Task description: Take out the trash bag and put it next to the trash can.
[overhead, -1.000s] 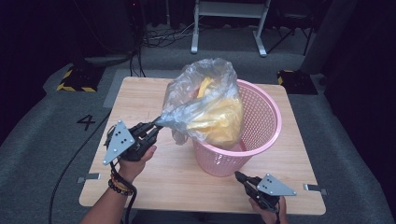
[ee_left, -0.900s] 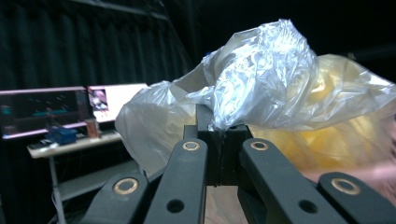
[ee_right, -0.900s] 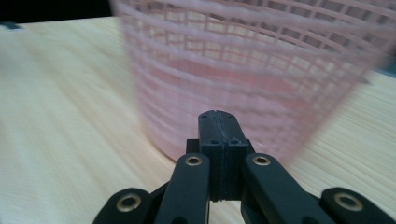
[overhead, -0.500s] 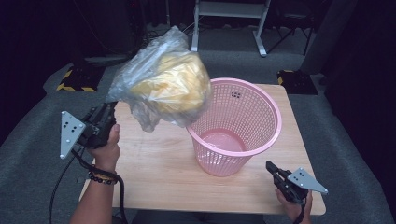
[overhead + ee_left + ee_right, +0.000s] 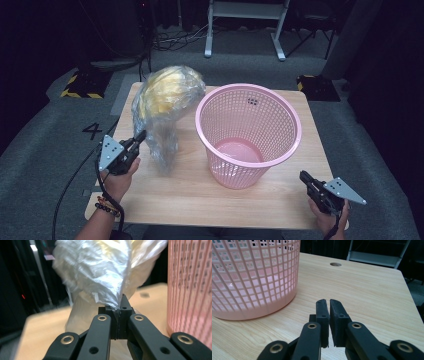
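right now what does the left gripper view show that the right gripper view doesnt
Left gripper view: the clear plastic bag, its bunched neck pinched between the left gripper's closed jaws, yellowish contents inside.

Right gripper view: the right gripper, its jaws close together with nothing between them, and a round hole in the tabletop.

Both: the pink basket wall and the wooden table.

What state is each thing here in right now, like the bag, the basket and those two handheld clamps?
Clear plastic bag with yellow contents: out of the basket, pinched at its neck, bottom near the wooden table.
Pink plastic mesh basket: upright, empty.
Left gripper: shut on the bag's neck.
Right gripper: shut, holding nothing, beside the basket.
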